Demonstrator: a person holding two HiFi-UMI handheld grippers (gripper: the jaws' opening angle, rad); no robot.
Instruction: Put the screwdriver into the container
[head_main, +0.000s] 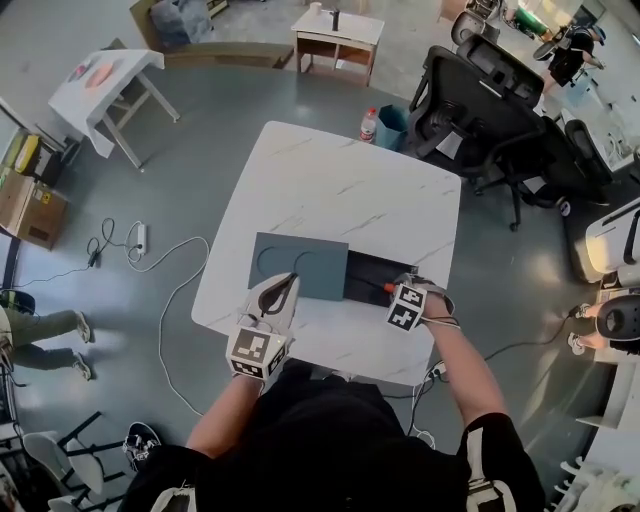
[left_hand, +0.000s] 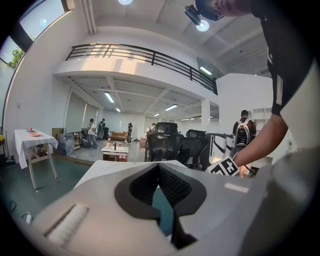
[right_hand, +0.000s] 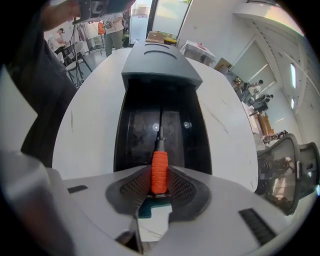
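An orange-handled screwdriver (right_hand: 159, 172) is clamped by its handle in my right gripper (right_hand: 159, 169), the metal shaft pointing forward and down into a black open container (right_hand: 135, 130). In the head view the right gripper (head_main: 402, 292) hovers at the container's (head_main: 365, 277) right end, with the screwdriver's orange handle (head_main: 388, 287) just showing. A grey-blue lid (head_main: 300, 262) covers the container's left part, and the right gripper view shows this lid (right_hand: 160, 62) at the far end. My left gripper (head_main: 282, 286) rests over the lid's near edge. Its jaws (left_hand: 159, 167) meet, with nothing between them.
The container sits near the front edge of a white marble-pattern table (head_main: 340, 190). Beyond the table's far corner stand a bottle (head_main: 368, 125) and a blue bin (head_main: 390, 127). Black office chairs (head_main: 480, 100) crowd the right; cables (head_main: 150, 260) lie on the floor at the left.
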